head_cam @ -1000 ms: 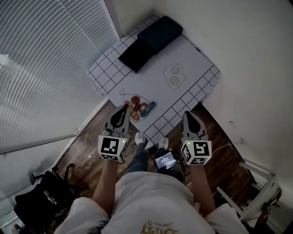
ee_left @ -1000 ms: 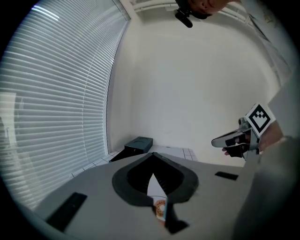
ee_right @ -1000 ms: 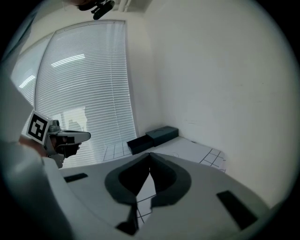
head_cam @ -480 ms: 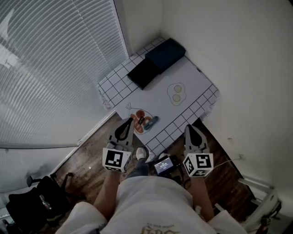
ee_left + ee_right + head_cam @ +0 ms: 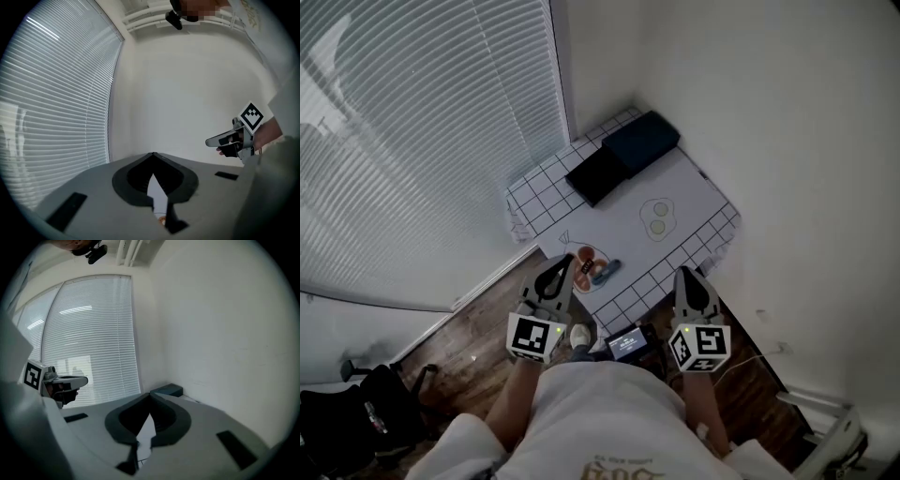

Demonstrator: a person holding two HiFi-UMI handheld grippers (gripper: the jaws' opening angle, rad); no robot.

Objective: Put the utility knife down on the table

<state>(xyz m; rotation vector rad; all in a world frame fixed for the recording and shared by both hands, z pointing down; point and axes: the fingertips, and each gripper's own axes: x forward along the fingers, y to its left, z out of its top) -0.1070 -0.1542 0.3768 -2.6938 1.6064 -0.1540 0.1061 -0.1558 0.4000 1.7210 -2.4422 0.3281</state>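
In the head view, your left gripper (image 5: 565, 260) and right gripper (image 5: 685, 273) are in the lower half of the frame. The slim blue utility knife (image 5: 606, 272) lies at the lower edge of the table (image 5: 689, 183) with its squared cloth.

In the left gripper view, the grey pointed jaws are closed on nothing.

In the right gripper view, the tips also meet and are empty.

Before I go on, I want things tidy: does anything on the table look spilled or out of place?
Nothing stands out. The orange dish and the blue tool beside it lie near the table's front edge, two dark boxes at its far corner; no spill shows.
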